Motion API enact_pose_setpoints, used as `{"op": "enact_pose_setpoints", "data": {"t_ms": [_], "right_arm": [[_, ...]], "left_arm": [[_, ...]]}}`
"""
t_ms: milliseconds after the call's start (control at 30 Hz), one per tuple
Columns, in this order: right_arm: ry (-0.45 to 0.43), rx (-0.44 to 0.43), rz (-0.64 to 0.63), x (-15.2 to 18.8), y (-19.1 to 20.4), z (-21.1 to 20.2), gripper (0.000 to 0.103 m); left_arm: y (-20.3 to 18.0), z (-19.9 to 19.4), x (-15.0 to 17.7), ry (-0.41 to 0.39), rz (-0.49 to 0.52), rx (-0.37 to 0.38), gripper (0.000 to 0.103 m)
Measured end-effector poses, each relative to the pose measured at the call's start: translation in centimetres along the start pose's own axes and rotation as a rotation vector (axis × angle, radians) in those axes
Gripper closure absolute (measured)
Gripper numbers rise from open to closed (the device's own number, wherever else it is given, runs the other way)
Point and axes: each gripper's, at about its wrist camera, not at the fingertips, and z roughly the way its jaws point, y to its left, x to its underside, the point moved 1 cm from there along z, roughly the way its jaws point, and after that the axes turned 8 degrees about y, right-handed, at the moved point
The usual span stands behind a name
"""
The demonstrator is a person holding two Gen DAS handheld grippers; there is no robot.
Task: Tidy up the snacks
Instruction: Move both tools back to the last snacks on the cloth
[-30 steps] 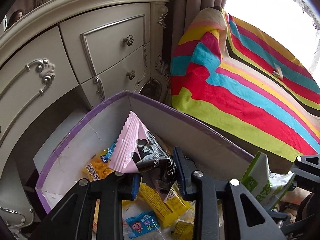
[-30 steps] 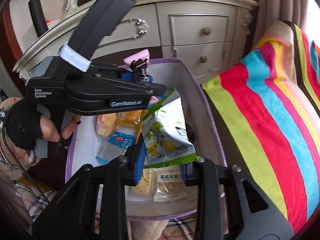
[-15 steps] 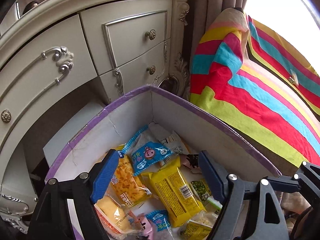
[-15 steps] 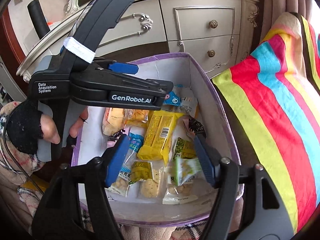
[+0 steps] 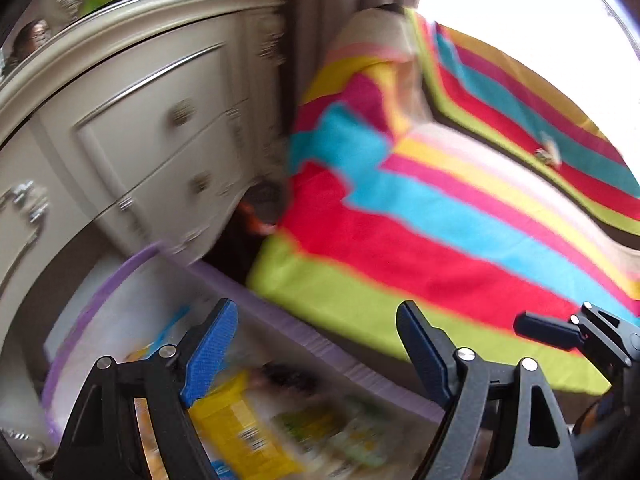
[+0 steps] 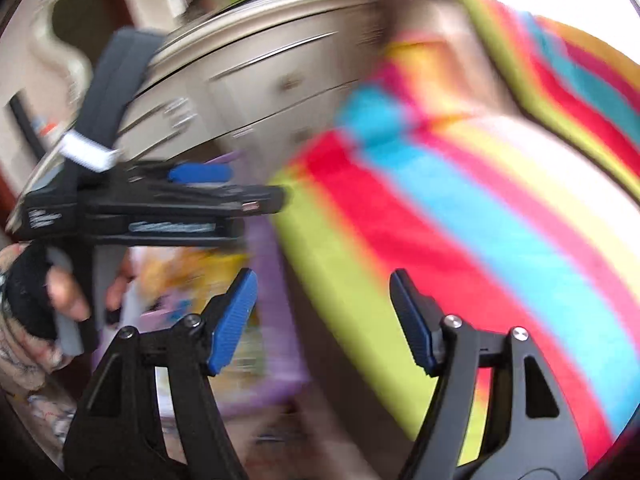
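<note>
Both views were smeared with blur. Only the left wrist view showed the inside of the purple-rimmed box: a yellow snack packet and green packets lay on its floor, low in the picture, under and between the arms of the left tool. That tool stood spread, having just been opening, nothing between its blue pads. The right wrist view alone showed the person's left hand, in a black fingerless glove, gripping the left tool's handle, and that tool's black body lay across the box, hiding most of the snacks; only yellowish blurs showed beneath it. The right tool was likewise spread after just opening, empty, hanging over the box's near purple wall and the edge of the striped blanket. The cream dresser with drawer knobs stood behind the box, a curtain beside it, and the blanket filled the right side of both views, just beside the box.
</note>
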Motion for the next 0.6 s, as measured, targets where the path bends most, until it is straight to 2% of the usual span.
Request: {"op": "enact_pose_setpoints", "data": {"t_ms": [200,267,433,600], "right_arm": [[-0.093,0.288,0.247,0.2,-17.1,-4.6,0.031],[-0.11,0.348,0.337,-0.1,-23.0,-5.7,0.031],[-0.165,0.448,0.487,-3.1,-35.2,-6.5,0.031],[-0.158,0.492,0.524,-7.7,-41.5,-3.8,0.031]], "left_arm": [[-13.0,5.0,-6.6,0.046,0.159,0.222,0.018],[-17.3,6.7,-8.5,0.047,0.195,0.279,0.018],[-25.0,11.0,-12.2,0.054,0.232,0.318,0.018],[-29.5,13.3,-14.4,0.04,0.256,0.309,0.018]]}}
